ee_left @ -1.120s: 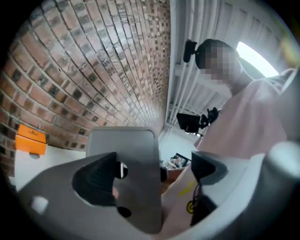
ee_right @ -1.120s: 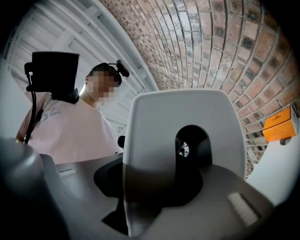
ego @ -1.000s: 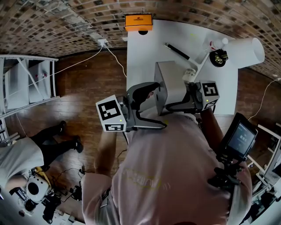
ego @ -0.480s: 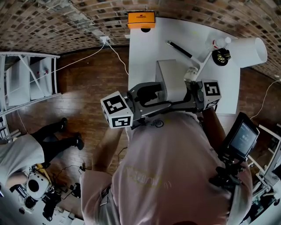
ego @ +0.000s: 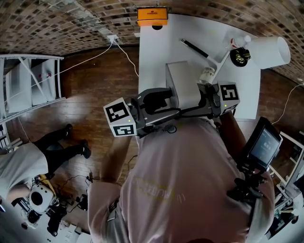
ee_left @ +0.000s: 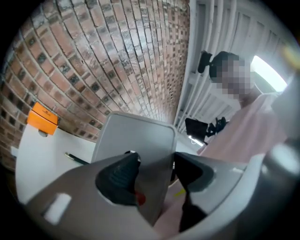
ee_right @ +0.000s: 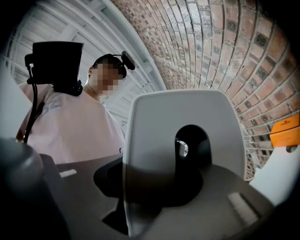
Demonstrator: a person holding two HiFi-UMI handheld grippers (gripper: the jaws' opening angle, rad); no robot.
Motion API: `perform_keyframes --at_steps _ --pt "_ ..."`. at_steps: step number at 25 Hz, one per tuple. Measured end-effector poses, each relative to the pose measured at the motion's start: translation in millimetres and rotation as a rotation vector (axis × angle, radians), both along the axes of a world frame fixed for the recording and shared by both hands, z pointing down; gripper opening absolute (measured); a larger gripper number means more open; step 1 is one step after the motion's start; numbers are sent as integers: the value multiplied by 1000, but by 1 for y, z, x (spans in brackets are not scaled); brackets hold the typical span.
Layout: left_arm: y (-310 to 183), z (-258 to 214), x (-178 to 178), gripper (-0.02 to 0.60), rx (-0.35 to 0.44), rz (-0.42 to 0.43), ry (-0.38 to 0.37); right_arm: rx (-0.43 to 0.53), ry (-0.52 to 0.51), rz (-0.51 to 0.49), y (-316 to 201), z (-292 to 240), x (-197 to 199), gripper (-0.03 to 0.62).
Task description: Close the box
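Brick wall (ego: 57,19) curves behind a white tabletop (ego: 152,57). Wooden floor (ego: 95,80) lies to its left, where a white rack (ego: 28,85) stands and another person (ego: 28,166) sits. An orange case (ego: 152,13) sits at the tabletop's far edge, a black pen (ego: 192,47) lies nearer you, and a white lamp (ego: 266,50) occupies the far right corner. A screen on a stand (ego: 263,142) is by your right elbow.

You hold the grey box (ego: 183,83) between your two grippers, at the near half of the tabletop. Your left gripper (ego: 159,98) has its fingers pinched on one thin grey wall. Your right gripper (ego: 206,90) has its fingers tight on a wall with a rounded cut-out.

A second ago your left fingers stood wide, with only one beside that wall. They have just been closing and now press it from both sides. Your right grip looks the same as before.
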State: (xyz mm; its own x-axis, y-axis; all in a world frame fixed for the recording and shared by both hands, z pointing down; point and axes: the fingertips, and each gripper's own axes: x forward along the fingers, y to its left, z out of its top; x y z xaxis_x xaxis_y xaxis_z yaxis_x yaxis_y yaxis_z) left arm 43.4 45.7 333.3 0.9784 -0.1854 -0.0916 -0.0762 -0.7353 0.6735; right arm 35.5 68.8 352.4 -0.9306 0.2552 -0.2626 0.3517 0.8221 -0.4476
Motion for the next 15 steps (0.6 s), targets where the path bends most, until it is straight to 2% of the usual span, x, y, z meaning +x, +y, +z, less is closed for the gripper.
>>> perform_keyframes --at_steps 5,7,8,9,10,12,13,14,15 --pt "12 -5 -6 245 46 -23 13 33 47 -34 13 -9 -8 160" --pt "9 -8 -21 233 26 -89 74 37 39 -11 12 -10 -3 160" --pt "2 -9 -41 4 -16 -159 137 27 24 25 5 -7 7 161" --pt "-8 -6 -66 5 -55 -238 186 6 10 69 -4 -2 21 160" --pt "-16 -1 -89 5 -64 -308 192 -27 4 111 -13 3 36 160" --pt "-22 7 -113 11 -17 -374 120 -84 8 158 -24 9 51 160" --pt "-21 8 -110 90 10 -354 75 -88 16 161 -25 10 50 160" --pt "-18 10 -98 235 39 -309 16 -79 28 154 -24 10 46 160" --pt "-15 13 -80 336 74 -258 -58 -65 43 141 -22 9 39 160"
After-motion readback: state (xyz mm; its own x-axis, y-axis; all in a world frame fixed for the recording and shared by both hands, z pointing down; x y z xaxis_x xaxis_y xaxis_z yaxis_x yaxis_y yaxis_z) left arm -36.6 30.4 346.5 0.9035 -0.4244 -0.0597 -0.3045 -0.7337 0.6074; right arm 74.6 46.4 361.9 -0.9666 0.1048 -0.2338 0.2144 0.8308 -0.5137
